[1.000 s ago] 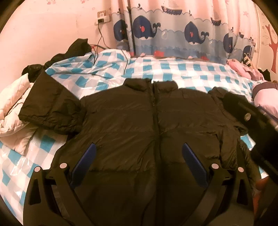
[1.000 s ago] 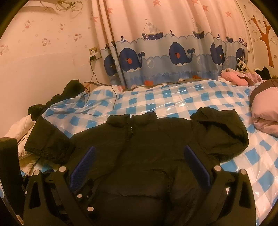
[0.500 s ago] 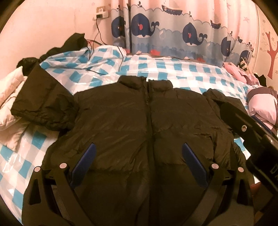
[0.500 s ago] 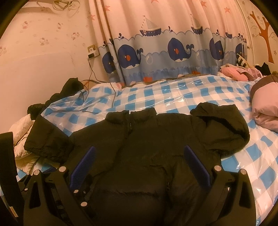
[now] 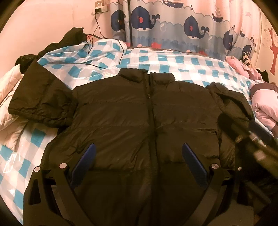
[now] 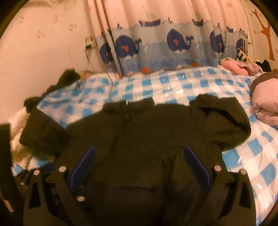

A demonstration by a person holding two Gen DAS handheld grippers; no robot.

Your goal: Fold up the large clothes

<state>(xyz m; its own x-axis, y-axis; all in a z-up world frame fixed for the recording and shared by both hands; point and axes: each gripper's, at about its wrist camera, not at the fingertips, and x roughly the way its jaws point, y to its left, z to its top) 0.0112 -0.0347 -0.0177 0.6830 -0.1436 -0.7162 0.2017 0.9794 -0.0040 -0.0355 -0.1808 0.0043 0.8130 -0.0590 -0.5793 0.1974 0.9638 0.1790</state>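
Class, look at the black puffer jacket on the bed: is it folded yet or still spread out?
Spread out: the black puffer jacket lies flat, front up, zipped, both sleeves out sideways.

A: Where does the jacket (image 5: 135,121) lie?

B: Front up on the bed cover (image 5: 187,64), collar toward the curtain (image 5: 173,24), hem nearest both cameras.

A: And its sleeves?

B: The left sleeve (image 5: 41,100) rests partly on a quilted garment (image 5: 8,97) at the bed's left edge. The right sleeve (image 6: 224,118) lies on the cover, near a bundle of bedding (image 6: 265,104) at the right.

A: What is behind it?

B: A wall socket (image 5: 100,8) left of the curtain, with a cable (image 5: 119,57) trailing down onto the cover.

A: The grippers?

B: The left gripper (image 5: 139,161) and right gripper (image 6: 139,163) both hang over the lower half of the jacket, jaws spread.
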